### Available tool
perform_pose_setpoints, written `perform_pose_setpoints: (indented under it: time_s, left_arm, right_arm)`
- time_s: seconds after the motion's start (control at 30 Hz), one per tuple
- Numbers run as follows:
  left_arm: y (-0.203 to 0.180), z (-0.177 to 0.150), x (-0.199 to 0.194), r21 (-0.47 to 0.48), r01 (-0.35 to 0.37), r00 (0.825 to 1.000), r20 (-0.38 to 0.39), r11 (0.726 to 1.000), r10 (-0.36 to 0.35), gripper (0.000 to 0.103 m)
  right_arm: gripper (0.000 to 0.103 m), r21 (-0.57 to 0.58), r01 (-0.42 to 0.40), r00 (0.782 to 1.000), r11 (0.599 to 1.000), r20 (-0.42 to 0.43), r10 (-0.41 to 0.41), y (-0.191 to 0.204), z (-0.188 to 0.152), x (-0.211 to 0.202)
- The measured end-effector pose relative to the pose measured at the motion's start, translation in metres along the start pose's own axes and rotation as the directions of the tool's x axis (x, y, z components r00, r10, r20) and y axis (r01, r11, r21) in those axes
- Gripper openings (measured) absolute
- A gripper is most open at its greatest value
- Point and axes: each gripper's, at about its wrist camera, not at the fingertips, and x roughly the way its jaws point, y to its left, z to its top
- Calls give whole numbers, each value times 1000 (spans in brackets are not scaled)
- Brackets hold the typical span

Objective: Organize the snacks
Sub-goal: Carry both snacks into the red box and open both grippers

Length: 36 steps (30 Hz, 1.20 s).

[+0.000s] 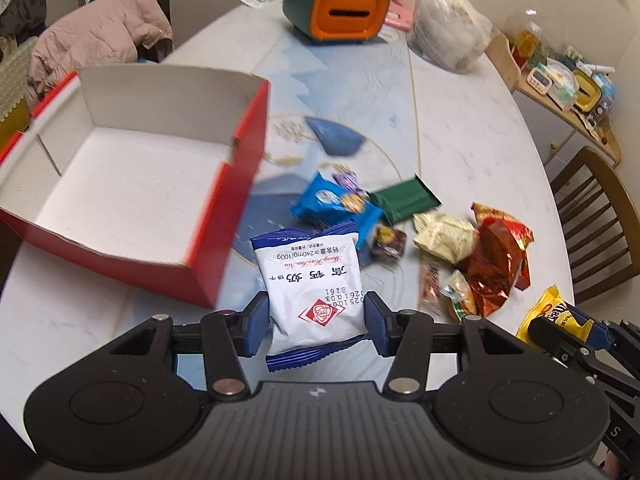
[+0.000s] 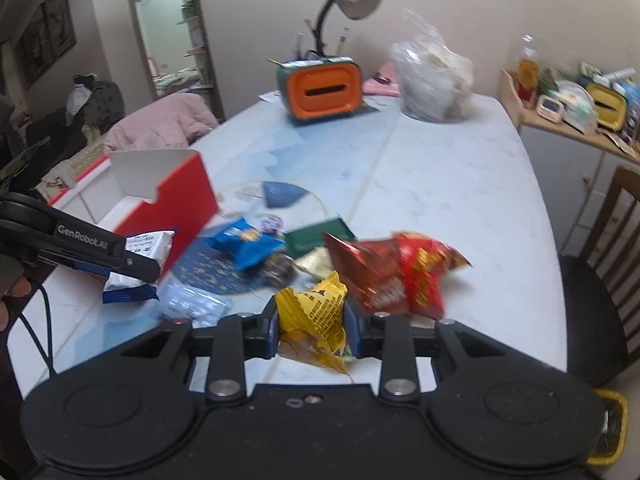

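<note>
In the left wrist view the left gripper (image 1: pixel 316 326) has its fingers closed on a white packet (image 1: pixel 310 280), long axis pointing away, with the open red box (image 1: pixel 224 216) just left and ahead, so this hand is nearer it. In the right wrist view the right gripper (image 2: pixel 311 330) pinches a crumpled yellow packet (image 2: pixel 316 320); the box (image 2: pixel 180 208) lies well off to the left, and blur smears the loose snacks on the table (image 2: pixel 440 184).

Soft indoor light, motion-blurred snacks, strong fisheye bending at edges.

Open red box (image 1: pixel 132 168) beside snack pile (image 1: pixel 400 224)
</note>
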Motion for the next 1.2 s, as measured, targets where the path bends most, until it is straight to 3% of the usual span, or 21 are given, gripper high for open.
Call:
perform_pose_setpoints:
  time_s: [0.37, 0.63, 0.93, 1.2]
  left_arm:
    - [68, 31, -25, 1, 14, 998, 53, 1000, -14, 50]
    - [135, 56, -27, -19, -20, 998, 62, 1000, 21, 50]
    - [198, 87, -11, -11, -61, 997, 47, 998, 62, 50]
    - [233, 110, 22, 34, -103, 995, -9, 994, 103, 50]
  right_arm:
    - [30, -95, -57, 998, 994, 28, 60, 86, 48, 20]
    - [30, -155, -94, 995, 983, 26, 99, 155, 81, 60]
    - [30, -192, -107, 994, 976, -13, 106, 217, 104, 114]
    - [30, -158, -113, 990, 981, -99, 98, 245, 113, 171]
